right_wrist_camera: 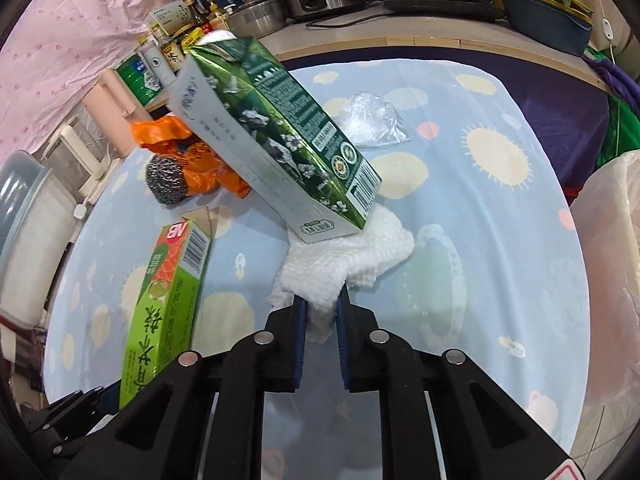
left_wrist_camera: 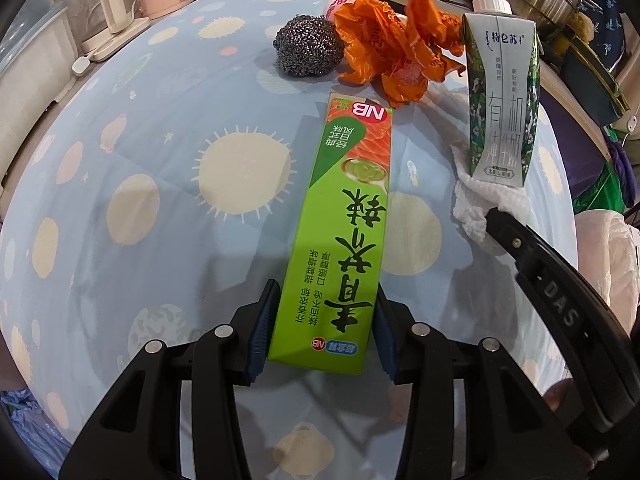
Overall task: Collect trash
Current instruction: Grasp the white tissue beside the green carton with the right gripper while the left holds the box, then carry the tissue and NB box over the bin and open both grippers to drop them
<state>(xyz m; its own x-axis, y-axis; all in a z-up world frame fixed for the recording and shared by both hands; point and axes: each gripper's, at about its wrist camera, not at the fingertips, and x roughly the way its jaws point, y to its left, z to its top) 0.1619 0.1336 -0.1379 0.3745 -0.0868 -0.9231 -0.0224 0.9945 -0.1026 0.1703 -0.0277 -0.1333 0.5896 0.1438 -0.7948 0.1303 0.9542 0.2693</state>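
A long green food box (left_wrist_camera: 344,216) lies lengthwise on the blue patterned tablecloth (left_wrist_camera: 160,184). My left gripper (left_wrist_camera: 326,292) is shut on its near end, a pad pressing each long side. The same box (right_wrist_camera: 172,292) shows at the left of the right wrist view. My right gripper (right_wrist_camera: 322,300) is shut on the near edge of a crumpled white paper towel (right_wrist_camera: 352,256). A green-and-white milk carton (right_wrist_camera: 272,136) stands on the towel's far part. In the left wrist view the carton (left_wrist_camera: 504,100) is upright on the towel (left_wrist_camera: 480,200), with the right gripper's fingertip (left_wrist_camera: 496,216) at the towel.
A crumpled orange plastic bag (left_wrist_camera: 392,48), a steel wool scourer (left_wrist_camera: 308,46) and a pink cup (left_wrist_camera: 340,2) lie at the table's far side. A clear plastic bag (right_wrist_camera: 372,120) lies beyond the carton. A white plastic bag (right_wrist_camera: 612,280) bulges at the right edge. Pots and bottles crowd the counter behind.
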